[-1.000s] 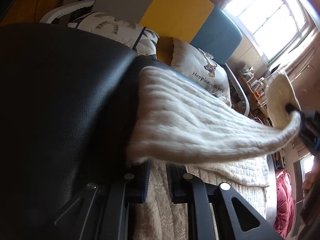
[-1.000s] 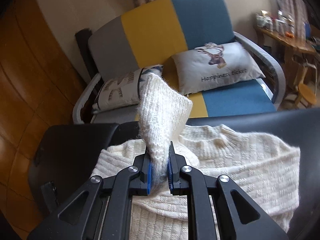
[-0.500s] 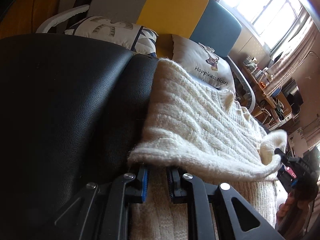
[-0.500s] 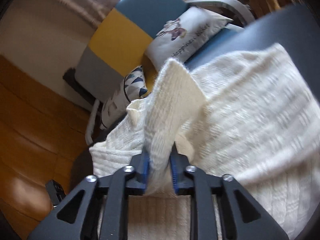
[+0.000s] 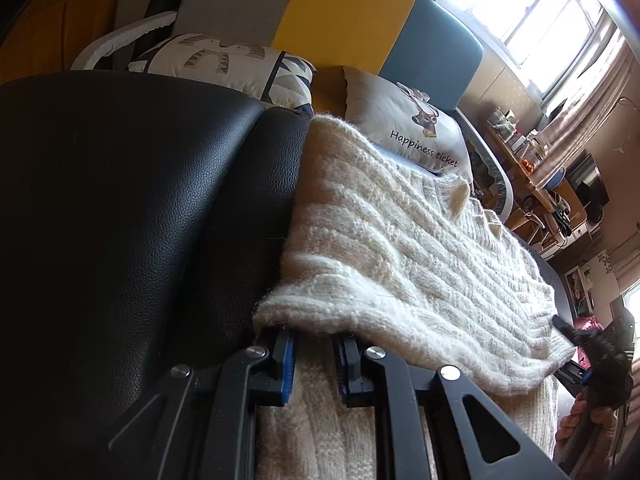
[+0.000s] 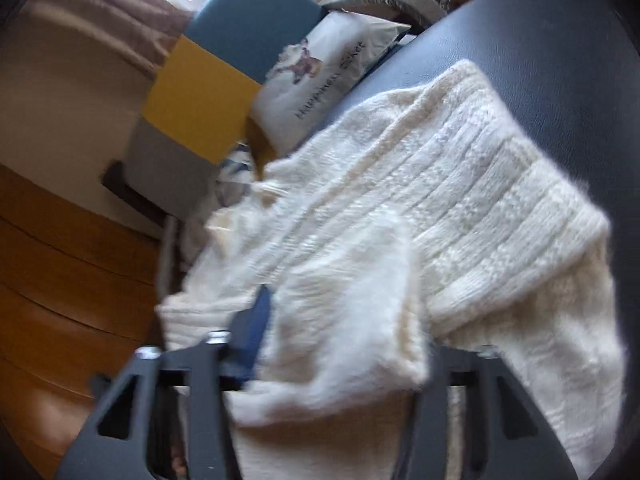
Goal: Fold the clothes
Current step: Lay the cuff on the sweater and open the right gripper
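I see 1 garment, a cream-white chunky knit sweater, lying spread over the black leather surface. Its yarn is fuzzy and the knit runs in raised ribs. From my left wrist view, 1 sleeve is folded across the body, running from the near left edge toward the far right, its long edge sagging in a soft roll. The neckline, with small upturned points, lies at the far side, toward the cushions. From my right wrist view, which is blurred, the sweater shows a folded layer with a thick ribbed edge across the body, and the sleeve's cuff end drapes loosely in the foreground.
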`<action>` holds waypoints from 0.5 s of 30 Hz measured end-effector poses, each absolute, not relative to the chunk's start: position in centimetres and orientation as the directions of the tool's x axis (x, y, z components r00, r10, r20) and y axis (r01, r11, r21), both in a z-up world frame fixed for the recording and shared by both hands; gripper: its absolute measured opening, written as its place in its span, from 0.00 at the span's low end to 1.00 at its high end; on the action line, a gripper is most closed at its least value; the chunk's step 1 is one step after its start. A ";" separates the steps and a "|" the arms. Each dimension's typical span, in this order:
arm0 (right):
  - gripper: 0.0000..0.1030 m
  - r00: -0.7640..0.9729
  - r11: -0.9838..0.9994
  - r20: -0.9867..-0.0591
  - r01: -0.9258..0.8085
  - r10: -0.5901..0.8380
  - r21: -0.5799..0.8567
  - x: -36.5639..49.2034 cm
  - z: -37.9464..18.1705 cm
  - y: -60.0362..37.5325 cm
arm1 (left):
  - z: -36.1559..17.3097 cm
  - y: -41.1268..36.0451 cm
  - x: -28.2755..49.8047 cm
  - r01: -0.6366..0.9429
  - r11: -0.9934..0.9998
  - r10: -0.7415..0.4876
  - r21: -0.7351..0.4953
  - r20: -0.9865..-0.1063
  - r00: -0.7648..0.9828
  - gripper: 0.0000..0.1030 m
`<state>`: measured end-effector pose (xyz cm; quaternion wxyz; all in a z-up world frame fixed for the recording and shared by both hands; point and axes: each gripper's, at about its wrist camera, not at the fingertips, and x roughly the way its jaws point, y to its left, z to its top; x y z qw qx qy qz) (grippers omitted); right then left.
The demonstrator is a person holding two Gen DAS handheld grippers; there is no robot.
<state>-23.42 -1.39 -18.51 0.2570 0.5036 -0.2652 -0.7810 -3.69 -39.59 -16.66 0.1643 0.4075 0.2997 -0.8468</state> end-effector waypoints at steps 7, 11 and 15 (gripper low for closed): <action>0.15 -0.382 -0.801 -0.708 0.209 -0.594 0.561 -23.0 -17.3 -2.1 | -16.7 -39.5 -3.8 0.522 -0.765 -0.035 -0.376 -0.785 -0.618 0.14; 0.10 -0.422 -0.812 -0.694 0.302 -0.584 0.500 -23.5 -14.0 -2.9 | -16.7 -39.5 -3.7 0.524 -0.763 -0.037 -0.380 -0.783 -0.621 0.14; 0.10 -0.480 -0.810 -0.654 0.380 -0.585 0.446 -25.3 -9.9 -3.9 | -16.8 -39.4 -3.8 0.521 -0.769 -0.043 -0.370 -0.783 -0.620 0.15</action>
